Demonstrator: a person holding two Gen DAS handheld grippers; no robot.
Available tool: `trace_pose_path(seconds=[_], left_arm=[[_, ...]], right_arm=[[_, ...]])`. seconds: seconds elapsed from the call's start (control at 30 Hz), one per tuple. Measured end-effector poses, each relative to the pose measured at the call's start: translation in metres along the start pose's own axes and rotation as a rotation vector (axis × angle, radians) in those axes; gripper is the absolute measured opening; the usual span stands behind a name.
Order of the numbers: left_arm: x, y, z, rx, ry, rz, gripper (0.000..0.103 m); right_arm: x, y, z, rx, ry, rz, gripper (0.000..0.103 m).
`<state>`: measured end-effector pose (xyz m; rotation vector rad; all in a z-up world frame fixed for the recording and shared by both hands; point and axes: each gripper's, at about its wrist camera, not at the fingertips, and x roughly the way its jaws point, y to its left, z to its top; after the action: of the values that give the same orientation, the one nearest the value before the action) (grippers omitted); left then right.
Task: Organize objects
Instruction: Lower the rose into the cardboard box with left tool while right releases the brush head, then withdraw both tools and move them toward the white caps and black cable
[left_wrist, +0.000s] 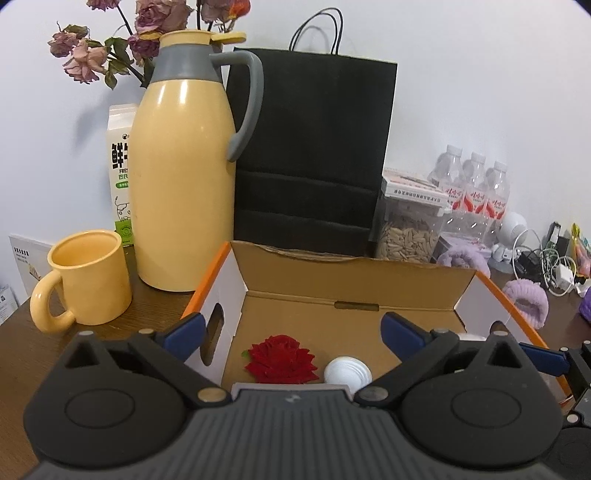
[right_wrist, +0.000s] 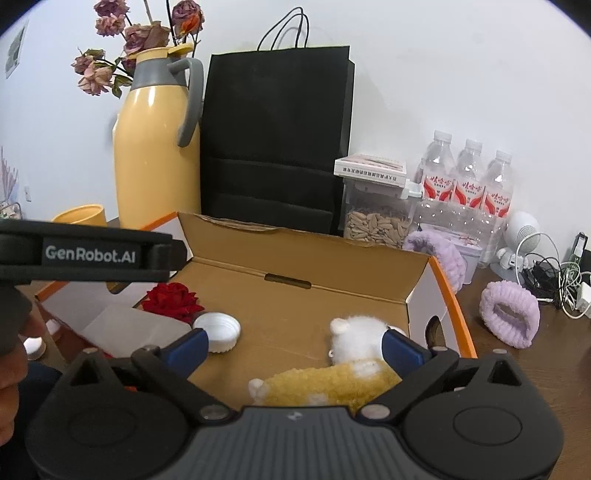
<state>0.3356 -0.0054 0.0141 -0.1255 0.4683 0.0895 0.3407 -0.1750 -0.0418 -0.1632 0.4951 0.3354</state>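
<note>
Both claws are angled down over the open cardboard box (left_wrist: 354, 273) on the tabletop (left_wrist: 22, 339). The left claw (left_wrist: 291, 332) is spread wide, released, above the red rose (left_wrist: 282, 359) and white cap (left_wrist: 347, 371). Only the right view shows the plush toy (right_wrist: 332, 384) between the released right claw (right_wrist: 295, 349), untouched; a yellow jug (left_wrist: 184, 177) and black bag (left_wrist: 314, 147) stand behind

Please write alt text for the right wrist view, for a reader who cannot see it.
An open tool hovers over a cardboard box holding a plush toy, a white cap and a red flower. Behind stand a black bag and a yellow jug.
</note>
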Motion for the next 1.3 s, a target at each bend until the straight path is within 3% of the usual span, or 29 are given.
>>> trace_pose_path(seconds=[0.43, 0.67, 1.13, 1.3], left_arm=[[-0.068, 0.024, -0.011, -0.016, -0.192, 0.016, 0.103], [-0.094, 0.037, -0.033, 0.0, -0.17, 0.016, 0.103], [-0.13, 0.049, -0.078, 0.058, -0.095, 0.02, 0.103], [-0.147, 0.052, -0.089, 0.066, -0.085, 0.007, 0.103]], right_arm=[[-0.07, -0.01, -0.007, -0.001, -0.151, -0.039, 0.103], [-0.104, -0.018, -0.039, 0.006, -0.179, -0.056, 0.103], [-0.137, -0.018, -0.096, 0.027, -0.089, -0.088, 0.103], [-0.128, -0.017, -0.109, 0.01, 0.029, -0.102, 0.103]])
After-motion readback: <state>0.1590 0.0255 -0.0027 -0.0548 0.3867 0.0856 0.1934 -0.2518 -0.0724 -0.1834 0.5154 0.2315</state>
